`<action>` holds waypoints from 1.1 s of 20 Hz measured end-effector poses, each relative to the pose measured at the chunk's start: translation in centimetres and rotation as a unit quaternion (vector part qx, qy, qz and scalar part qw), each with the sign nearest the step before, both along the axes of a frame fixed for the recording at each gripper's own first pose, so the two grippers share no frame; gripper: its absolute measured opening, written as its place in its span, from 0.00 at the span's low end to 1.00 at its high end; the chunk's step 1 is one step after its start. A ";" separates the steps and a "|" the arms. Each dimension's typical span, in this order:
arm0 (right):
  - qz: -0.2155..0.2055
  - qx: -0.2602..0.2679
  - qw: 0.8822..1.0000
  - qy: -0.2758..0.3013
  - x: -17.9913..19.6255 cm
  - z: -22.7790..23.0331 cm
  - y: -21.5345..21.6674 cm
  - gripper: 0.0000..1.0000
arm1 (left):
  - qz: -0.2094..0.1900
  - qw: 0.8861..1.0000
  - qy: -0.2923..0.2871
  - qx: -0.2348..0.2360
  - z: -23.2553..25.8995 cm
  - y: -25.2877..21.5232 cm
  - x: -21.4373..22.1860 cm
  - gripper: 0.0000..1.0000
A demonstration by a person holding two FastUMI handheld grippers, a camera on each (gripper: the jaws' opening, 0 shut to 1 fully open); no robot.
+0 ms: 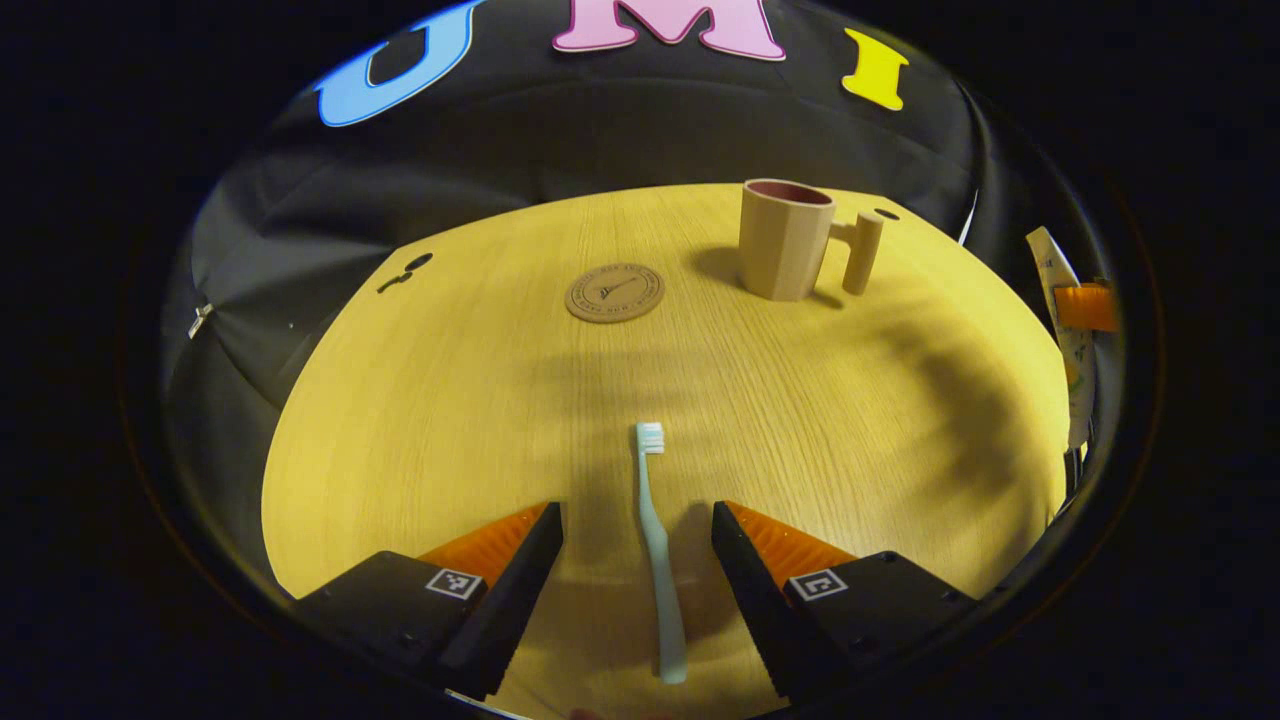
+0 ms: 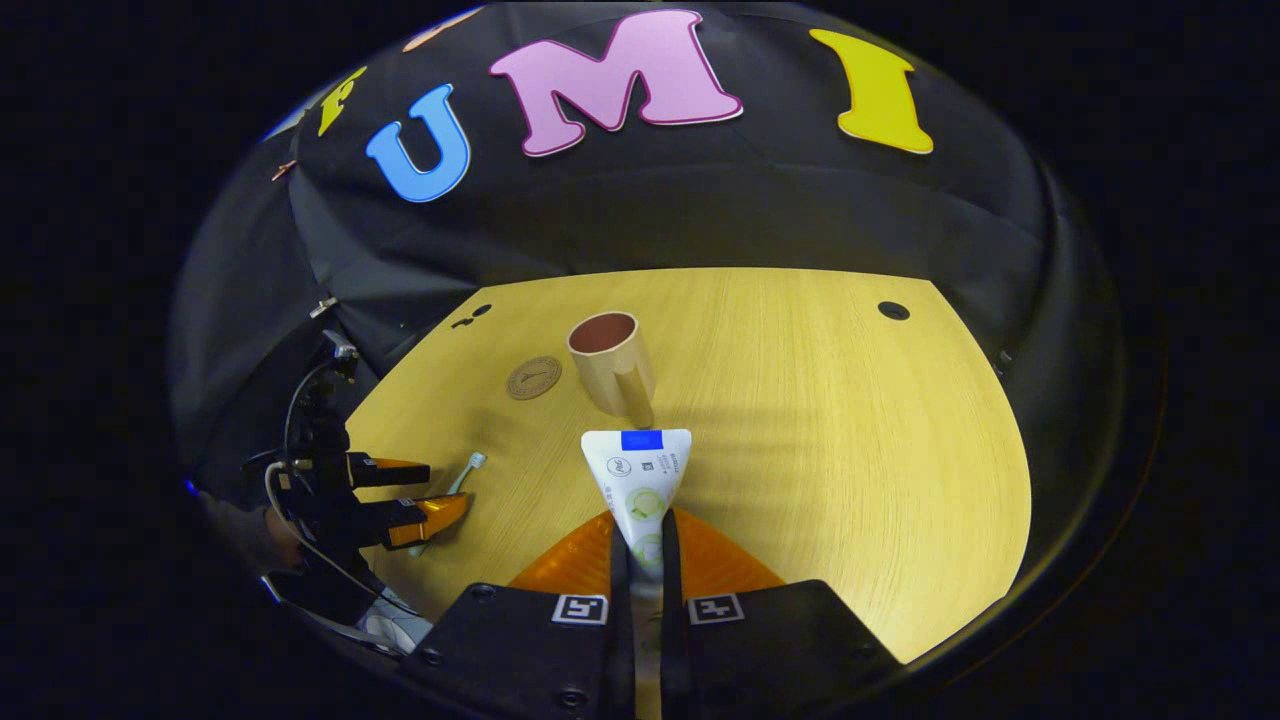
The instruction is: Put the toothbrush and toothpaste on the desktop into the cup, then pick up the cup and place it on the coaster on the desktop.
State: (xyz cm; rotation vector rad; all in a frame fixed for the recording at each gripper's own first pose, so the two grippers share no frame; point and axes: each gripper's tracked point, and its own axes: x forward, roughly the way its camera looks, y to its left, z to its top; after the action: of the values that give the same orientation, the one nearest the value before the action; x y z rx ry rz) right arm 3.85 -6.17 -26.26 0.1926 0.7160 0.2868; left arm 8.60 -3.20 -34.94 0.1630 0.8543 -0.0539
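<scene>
A pale toothbrush lies flat on the wooden desktop, bristles pointing away. My left gripper is open, its fingers on either side of the handle without touching it. A tan cup with a peg handle stands upright at the back right, and the round brown coaster lies to its left. In the right gripper view, my right gripper is shut on a white toothpaste tube, held above the desktop with its flat end toward the cup. The left gripper shows there over the toothbrush.
Small cable holes sit near the desktop's back left edge, and another hole at the back right. Black cloth walls the booth behind the desk. A hand and a cable are behind the left gripper. The coaster lies left of the cup.
</scene>
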 end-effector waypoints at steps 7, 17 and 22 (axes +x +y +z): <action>-0.005 0.010 1.000 0.005 0.2 -0.7 -0.7 0.14 | 0.015 0.999 0.020 -0.039 -0.4 -1.3 0.4 0.75; 0.000 0.028 1.000 -0.001 0.5 -0.5 -0.6 0.14 | -0.009 0.999 0.024 -0.039 0.0 -1.8 0.8 0.06; -0.005 0.059 0.998 -0.034 0.7 2.0 -0.7 0.14 | -0.016 0.996 -0.037 -0.079 4.5 -3.6 1.5 0.06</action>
State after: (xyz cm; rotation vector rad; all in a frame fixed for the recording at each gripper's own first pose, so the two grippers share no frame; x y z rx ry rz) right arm 4.57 -6.85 -24.31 0.2964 0.6306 0.3245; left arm 10.07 -6.83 -30.48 0.0287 0.7706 -0.1438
